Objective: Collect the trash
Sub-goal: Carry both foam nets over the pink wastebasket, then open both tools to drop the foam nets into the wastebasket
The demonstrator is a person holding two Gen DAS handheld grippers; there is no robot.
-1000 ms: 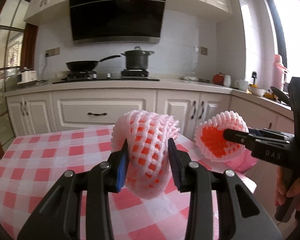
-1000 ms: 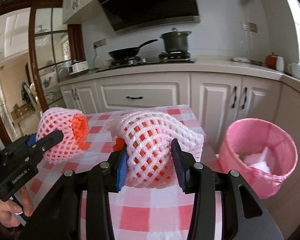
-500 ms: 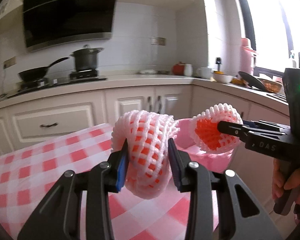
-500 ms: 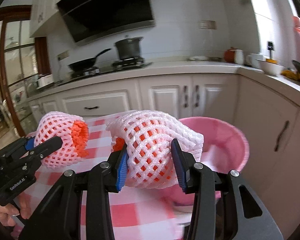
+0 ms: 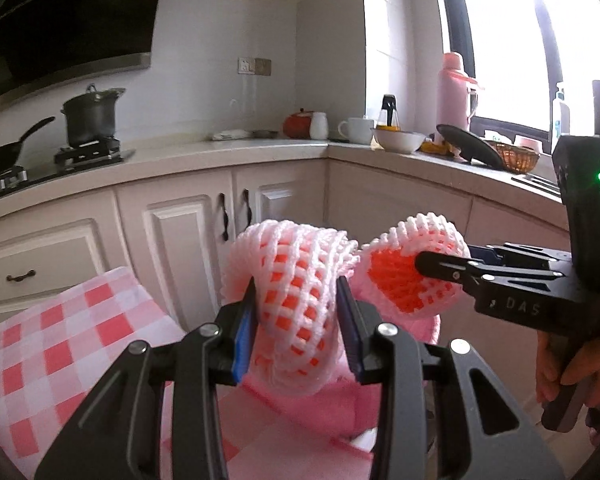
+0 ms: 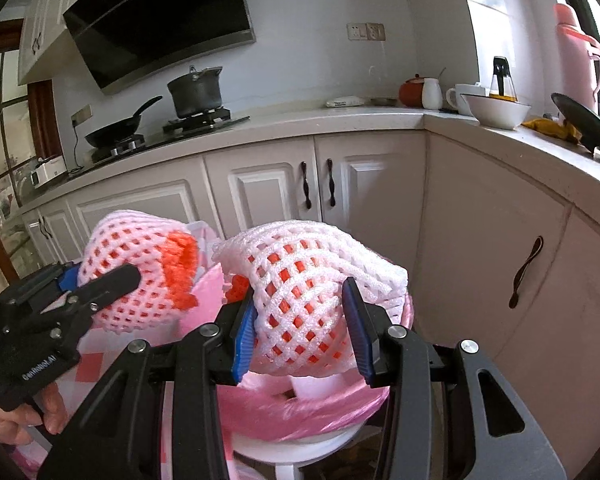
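Note:
My left gripper (image 5: 298, 320) is shut on a white and orange foam fruit net (image 5: 296, 280) and holds it in the air over a pink-lined trash bin (image 5: 324, 404). My right gripper (image 6: 300, 320) is shut on a second foam fruit net (image 6: 308, 280) just above the same bin (image 6: 300, 412). The left gripper (image 6: 112, 276) with its net (image 6: 140, 268) shows at the left of the right wrist view. The right gripper (image 5: 444, 268) with its net (image 5: 412, 272) shows at the right of the left wrist view. White scraps lie inside the bin.
A table with a red and white checked cloth (image 5: 60, 352) stands left of the bin. White kitchen cabinets (image 6: 268, 188) and a corner counter (image 6: 500, 136) with bowls, cups and a pink flask lie beyond. A pot (image 6: 196, 92) and a pan sit on the stove.
Both grippers have swung right, off the checked table, carrying their nets. The pink bin, earlier off to the right, now lies directly beneath both nets.

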